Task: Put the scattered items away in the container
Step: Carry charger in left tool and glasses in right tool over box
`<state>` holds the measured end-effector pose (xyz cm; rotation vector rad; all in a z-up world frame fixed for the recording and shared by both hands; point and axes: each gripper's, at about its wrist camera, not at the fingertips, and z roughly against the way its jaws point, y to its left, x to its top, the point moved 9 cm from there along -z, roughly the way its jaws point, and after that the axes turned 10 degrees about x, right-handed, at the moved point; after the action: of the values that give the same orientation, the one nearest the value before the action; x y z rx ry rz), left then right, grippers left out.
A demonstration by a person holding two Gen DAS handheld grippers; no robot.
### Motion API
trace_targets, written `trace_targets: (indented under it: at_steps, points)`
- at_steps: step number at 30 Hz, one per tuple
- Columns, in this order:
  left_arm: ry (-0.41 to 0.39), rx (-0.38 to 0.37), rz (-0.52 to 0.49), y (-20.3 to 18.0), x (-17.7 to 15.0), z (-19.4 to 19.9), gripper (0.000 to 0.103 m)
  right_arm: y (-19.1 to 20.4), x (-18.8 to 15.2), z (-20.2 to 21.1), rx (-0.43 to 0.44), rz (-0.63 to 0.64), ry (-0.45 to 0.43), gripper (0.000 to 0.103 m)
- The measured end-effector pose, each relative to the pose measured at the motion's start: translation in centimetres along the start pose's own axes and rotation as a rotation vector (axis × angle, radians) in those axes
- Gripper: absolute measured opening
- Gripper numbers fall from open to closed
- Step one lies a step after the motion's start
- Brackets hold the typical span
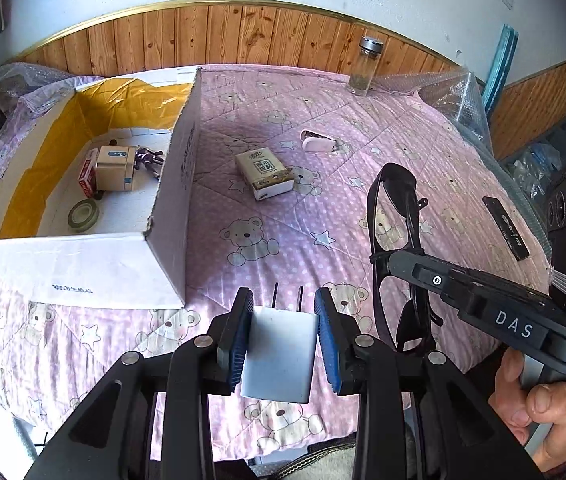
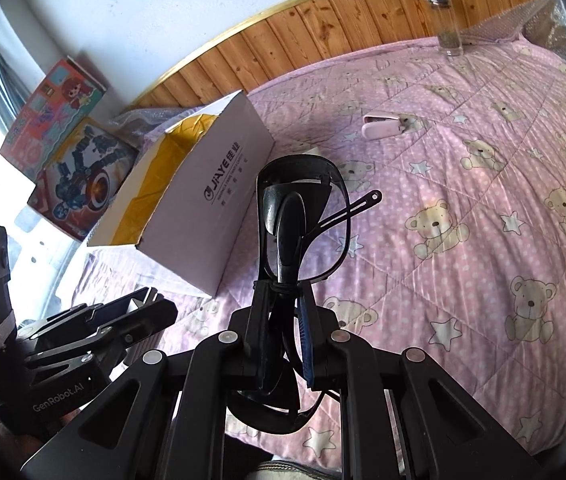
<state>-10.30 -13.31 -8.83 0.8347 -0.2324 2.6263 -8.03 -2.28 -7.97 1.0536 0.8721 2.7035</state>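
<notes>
We hold the left gripper (image 1: 283, 332) above the near edge of the bear-print quilt (image 1: 363, 128). Its blue-padded fingers (image 1: 239, 344) are clamped on a white plug adapter (image 1: 279, 354), whose two prongs point away from the camera. The open white cardboard box (image 1: 179, 184) sits at 10 o'clock from this gripper. Inside the box we see a small tan carton (image 1: 113, 168), a red packet (image 1: 87, 176), a dark figurine (image 1: 147, 160) and a roll of tape (image 1: 83, 216).

We hold the right gripper (image 2: 285, 328) at 3 o'clock of the left one. Its fingers are closed on a pair of black-framed glasses (image 2: 303, 216), which stand upright out of the grip, with one temple arm sticking out toward 2 o'clock.

Items loose on the quilt in the left wrist view:
- a tissue pack (image 1: 265, 176) at 12 o'clock, just right of the box wall;
- a pale pink clip-like object (image 1: 319, 142) beyond it at 1 o'clock;
- a flat black bar-shaped object (image 1: 505, 228) at 2 o'clock near the right edge;
- a glass jar with a metal lid (image 1: 363, 66) standing upright by the wooden wall panelling (image 1: 243, 36).

A hand (image 1: 543, 404) grips the right handle.
</notes>
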Motion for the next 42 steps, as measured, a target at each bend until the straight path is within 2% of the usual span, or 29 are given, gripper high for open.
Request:
trace_targets:
  at_steps: [24, 35, 42]
  points:
    - [-0.091, -0.002, 0.117, 7.7, 0.4, 5.4, 0.033, 11.3, -0.6, -1.3, 0.014, 0.305, 0.034, 0.014]
    - [-0.115, 0.030, 0.159, 11.8, 1.7, 6.6, 0.033, 16.4, 0.9, -2.3, 0.051, 0.411, 0.036, 0.014]
    - [-0.126, 0.082, 0.139, 13.7, 3.1, 7.1, 0.033, 19.6, 2.1, -3.0, 0.078, 0.488, 0.041, 0.014]
